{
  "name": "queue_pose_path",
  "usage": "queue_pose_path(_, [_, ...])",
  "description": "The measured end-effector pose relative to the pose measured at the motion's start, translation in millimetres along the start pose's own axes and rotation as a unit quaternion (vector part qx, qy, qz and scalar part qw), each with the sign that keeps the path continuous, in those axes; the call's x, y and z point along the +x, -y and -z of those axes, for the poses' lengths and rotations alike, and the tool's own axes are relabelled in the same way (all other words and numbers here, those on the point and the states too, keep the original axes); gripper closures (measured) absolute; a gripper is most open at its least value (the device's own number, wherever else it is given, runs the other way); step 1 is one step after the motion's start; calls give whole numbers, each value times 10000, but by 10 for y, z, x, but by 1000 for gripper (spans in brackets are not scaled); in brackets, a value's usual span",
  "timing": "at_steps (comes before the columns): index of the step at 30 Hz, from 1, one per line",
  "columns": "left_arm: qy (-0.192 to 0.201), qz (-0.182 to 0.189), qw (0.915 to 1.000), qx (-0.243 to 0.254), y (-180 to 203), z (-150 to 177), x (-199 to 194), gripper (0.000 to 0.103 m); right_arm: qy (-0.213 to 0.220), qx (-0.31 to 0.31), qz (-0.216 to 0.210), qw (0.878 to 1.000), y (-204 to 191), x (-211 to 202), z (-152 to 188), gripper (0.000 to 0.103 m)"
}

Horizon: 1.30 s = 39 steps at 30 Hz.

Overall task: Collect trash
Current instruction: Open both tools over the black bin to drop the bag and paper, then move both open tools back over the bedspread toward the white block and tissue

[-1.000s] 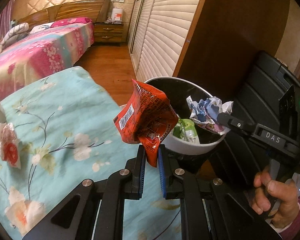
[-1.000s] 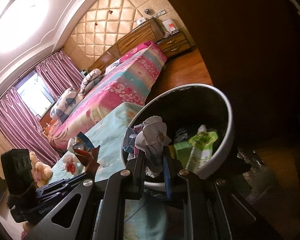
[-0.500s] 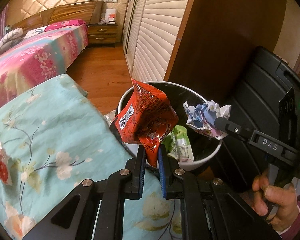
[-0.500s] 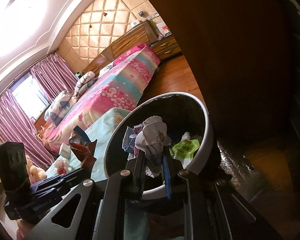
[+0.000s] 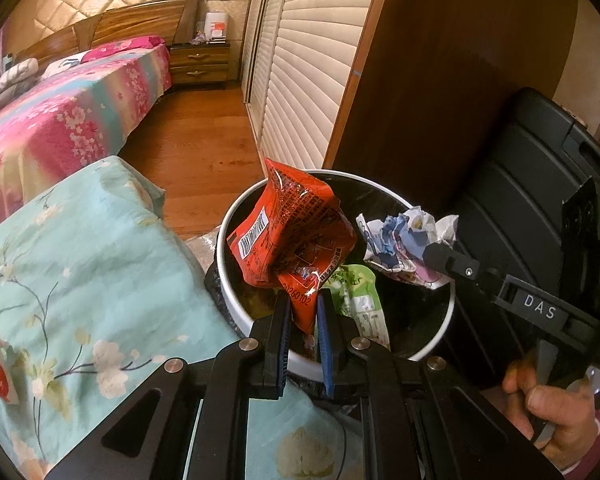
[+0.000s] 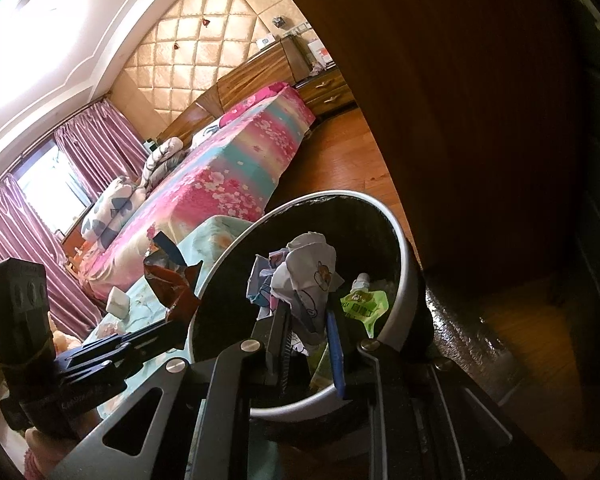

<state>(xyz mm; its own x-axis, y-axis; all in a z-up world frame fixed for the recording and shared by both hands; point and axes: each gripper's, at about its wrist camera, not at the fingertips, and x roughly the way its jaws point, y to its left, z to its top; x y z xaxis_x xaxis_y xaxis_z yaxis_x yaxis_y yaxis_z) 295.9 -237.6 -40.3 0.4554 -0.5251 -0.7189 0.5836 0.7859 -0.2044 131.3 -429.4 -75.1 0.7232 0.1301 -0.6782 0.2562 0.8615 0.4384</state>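
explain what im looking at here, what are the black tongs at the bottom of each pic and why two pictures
There is no robot here. A person holds a two-finger gripper in each hand, and each gripper carries a fisheye camera looking along its fingers, so you get one picture per hand.

In the left wrist view, the left gripper is shut on a red snack wrapper, held above a white trash bin with a black liner. The right gripper comes in from the side, and the person's hand shows on its handle.

In the right wrist view, the right gripper is shut on a crumpled printed paper over the same bin. A green pouch already lies inside. Beside the bin is a teal floral cloth.
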Motion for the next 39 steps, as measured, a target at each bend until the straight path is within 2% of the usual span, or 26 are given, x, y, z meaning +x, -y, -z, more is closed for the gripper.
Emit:
queue_pose_path(4, [-27,25,10000,22,28,18,5,90,-26,-36,56,10000,-2,6,-28,84])
queue_pose_path(7, [-45,-37,9999,85,60,49,-4,83,-35,-35,79,10000,-3,-12,-39,81])
queue_pose_path(10, [-14,-106,9999,89,69,82,-48,75,-40,3,88,10000,-2,-15,-47,69])
queue_pose_path(11, [-4,-97,9999,59,65,95,-66,68,-26,6,97,9999,-4,-26,-45,59])
queue_pose_path(13, [33,-113,9999,-6,49,133,-121,63,10,24,66,10000,-7,-39,-41,45])
queue_pose_path(16, [57,-125,9999,-104,11,214,-212,59,39,37,55,10000,-19,-65,-13,43])
queue_pose_path(20, [91,-202,9994,-284,-67,375,-351,49,43,39,3,10000,-74,-59,-2,26])
queue_pose_path(26, [127,-453,9973,-565,-192,681,-614,48,30,-156,-99,9998,-280,-69,77,17])
queue_pose_path(39, [374,-977,9864,-1265,-657,1064,-1242,48,-126,-538,-519,9971,-816,68,244,15])
